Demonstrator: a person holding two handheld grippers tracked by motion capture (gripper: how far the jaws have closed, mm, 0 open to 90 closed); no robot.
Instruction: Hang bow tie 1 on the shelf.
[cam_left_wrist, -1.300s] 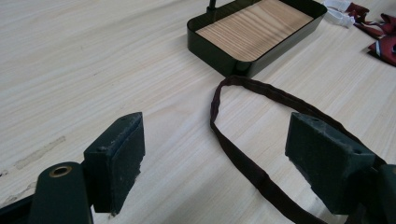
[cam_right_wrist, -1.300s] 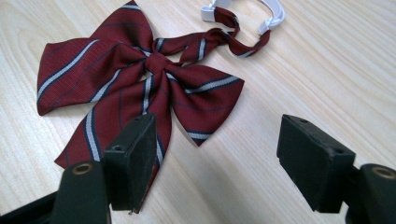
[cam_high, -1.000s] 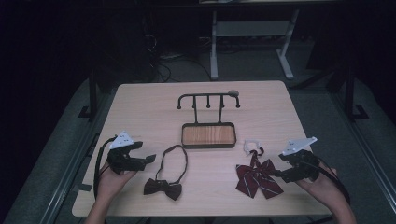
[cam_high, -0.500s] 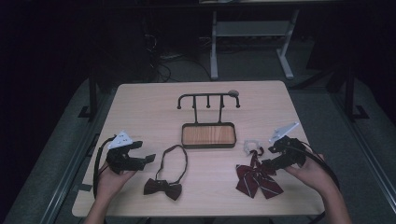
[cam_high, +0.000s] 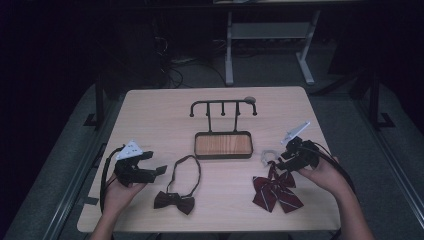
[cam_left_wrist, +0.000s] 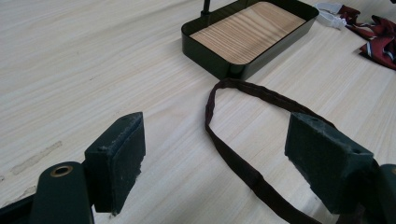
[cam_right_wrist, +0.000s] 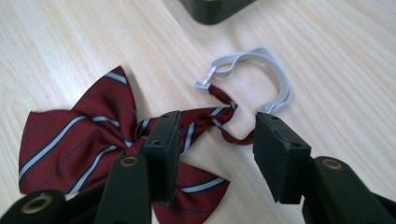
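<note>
A dark brown bow tie (cam_high: 174, 202) with a looped neck strap (cam_left_wrist: 243, 168) lies on the table's near left. My left gripper (cam_high: 159, 170) rests open just left of that strap, and the strap runs between its pads (cam_left_wrist: 116, 158). A dark red striped bow tie (cam_high: 276, 192) with a white elastic loop (cam_right_wrist: 275, 70) lies at the near right. My right gripper (cam_high: 278, 161) hangs open right over its upper end. The red band beside the white loop lies between the right gripper's pads (cam_right_wrist: 163, 149).
A black rack of hooks (cam_high: 223, 106) rises from a wood-lined tray (cam_high: 223, 145) at the table's middle. The table's edges are close on the left, the right and the near side.
My right gripper has moved left and down onto the upper end of the red bow tie. The left gripper has barely shifted.
</note>
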